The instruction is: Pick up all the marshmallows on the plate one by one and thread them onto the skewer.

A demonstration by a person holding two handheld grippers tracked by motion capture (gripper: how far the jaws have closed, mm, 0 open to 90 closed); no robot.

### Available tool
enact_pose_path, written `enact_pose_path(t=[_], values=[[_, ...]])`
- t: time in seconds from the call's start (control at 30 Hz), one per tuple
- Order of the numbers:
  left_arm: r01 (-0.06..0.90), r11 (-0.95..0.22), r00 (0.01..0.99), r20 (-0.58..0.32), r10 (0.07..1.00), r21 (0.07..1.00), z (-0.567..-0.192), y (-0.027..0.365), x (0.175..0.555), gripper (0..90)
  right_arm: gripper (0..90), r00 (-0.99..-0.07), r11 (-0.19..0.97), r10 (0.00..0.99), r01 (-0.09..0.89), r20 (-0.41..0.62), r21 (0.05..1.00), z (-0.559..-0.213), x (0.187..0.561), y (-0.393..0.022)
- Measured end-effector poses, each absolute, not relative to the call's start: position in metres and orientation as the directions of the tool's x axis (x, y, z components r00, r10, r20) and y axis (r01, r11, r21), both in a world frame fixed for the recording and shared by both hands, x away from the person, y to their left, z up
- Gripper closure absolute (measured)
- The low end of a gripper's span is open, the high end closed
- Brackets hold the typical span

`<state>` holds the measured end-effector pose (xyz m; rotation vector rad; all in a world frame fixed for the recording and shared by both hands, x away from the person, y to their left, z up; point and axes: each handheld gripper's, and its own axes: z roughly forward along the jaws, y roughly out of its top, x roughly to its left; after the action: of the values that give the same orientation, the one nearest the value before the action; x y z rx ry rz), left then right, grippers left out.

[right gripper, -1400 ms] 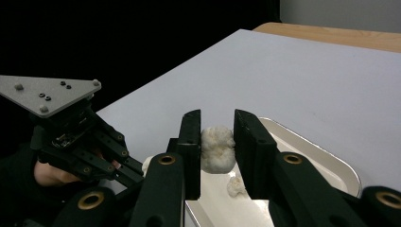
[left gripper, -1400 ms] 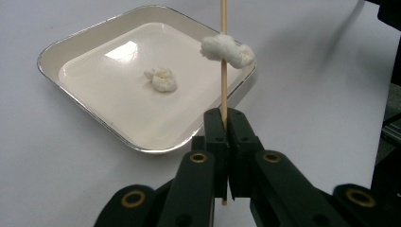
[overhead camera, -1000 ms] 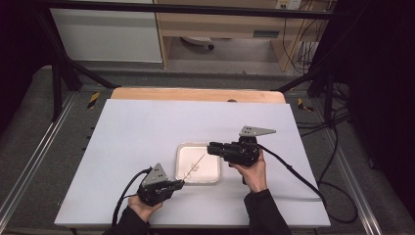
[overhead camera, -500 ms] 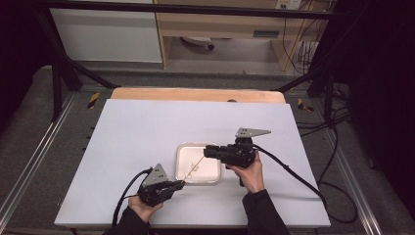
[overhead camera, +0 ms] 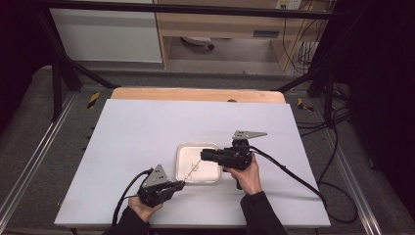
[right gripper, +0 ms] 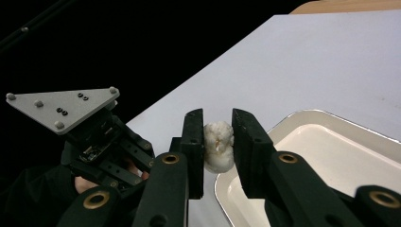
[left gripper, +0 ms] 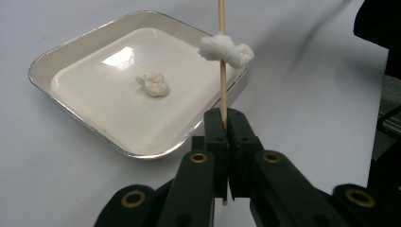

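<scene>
High view: a white table (overhead camera: 147,132) carries a white tray (overhead camera: 211,171); dark floor, wooden shelving behind. Left gripper view: the left gripper (left gripper: 226,126) clamps a skewer (left gripper: 222,71) threading popcorn (left gripper: 226,48) above the tray. Right gripper view: the right gripper (right gripper: 217,142) pinches a popcorn piece (right gripper: 217,146) beside the tray's rim. No writing legible.

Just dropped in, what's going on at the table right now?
A person is threading popcorn onto a thin wooden skewer. The left gripper is shut on the skewer's lower end, holding it out over a white tray, with one piece of popcorn already on the stick. The right gripper is shut on another piece, held by the tray's edge. One more piece lies in the tray.
</scene>
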<state>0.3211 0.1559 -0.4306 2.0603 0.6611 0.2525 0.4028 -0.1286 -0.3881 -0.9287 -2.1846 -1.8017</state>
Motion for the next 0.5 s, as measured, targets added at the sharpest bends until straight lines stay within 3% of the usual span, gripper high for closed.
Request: enact_pose_path(t=[0.5], values=[[0.344, -0.41, 0.84, -0.082, 0.536, 0.845, -0.4316, 0.1517, 0.32, 88.7, 77.3, -0.799, 0.087, 0.338, 0.553, 0.498, 0.829, -0.3958, 0.3924, -0.1208]])
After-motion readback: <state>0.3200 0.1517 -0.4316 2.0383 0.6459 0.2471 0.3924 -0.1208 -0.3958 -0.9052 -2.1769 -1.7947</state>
